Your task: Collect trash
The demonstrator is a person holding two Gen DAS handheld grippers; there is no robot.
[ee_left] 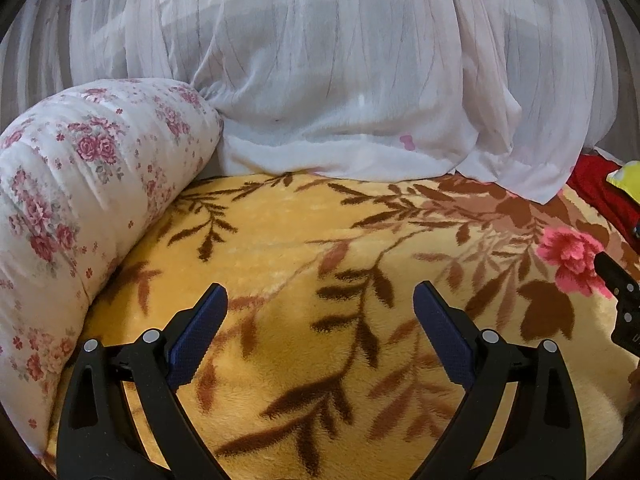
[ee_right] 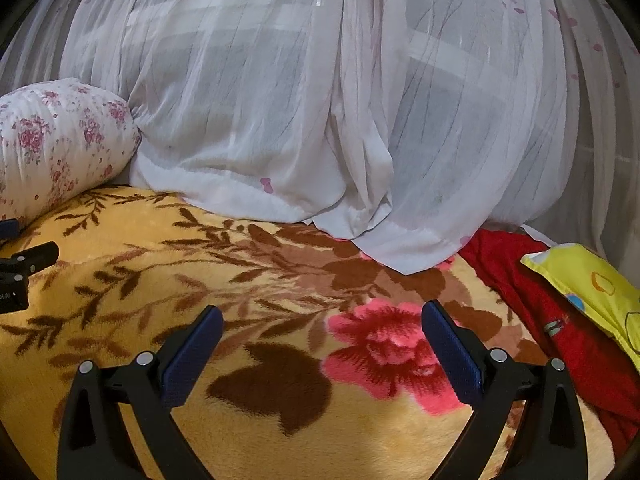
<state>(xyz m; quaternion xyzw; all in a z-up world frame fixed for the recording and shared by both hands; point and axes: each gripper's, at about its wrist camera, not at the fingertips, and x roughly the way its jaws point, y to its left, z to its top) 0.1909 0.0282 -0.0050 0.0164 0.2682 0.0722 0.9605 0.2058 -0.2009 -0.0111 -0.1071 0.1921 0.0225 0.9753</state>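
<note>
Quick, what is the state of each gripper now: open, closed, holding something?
Left gripper: open, fingers wide apart, holding nothing, above the yellow blanket.
Right gripper: open, fingers wide apart, holding nothing.

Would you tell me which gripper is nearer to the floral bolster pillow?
Left. The left gripper hovers open beside the floral bolster pillow; the right gripper hovers farther right, over the blanket's pink flower.

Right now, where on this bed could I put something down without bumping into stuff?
The middle of the fuzzy yellow leaf-patterned blanket lies bare, bordered by the rolled white rose-print quilt on the left and the sheer white curtain behind. The right edge is crowded: crumpled red cloth with a yellow dotted pillow on it.
</note>
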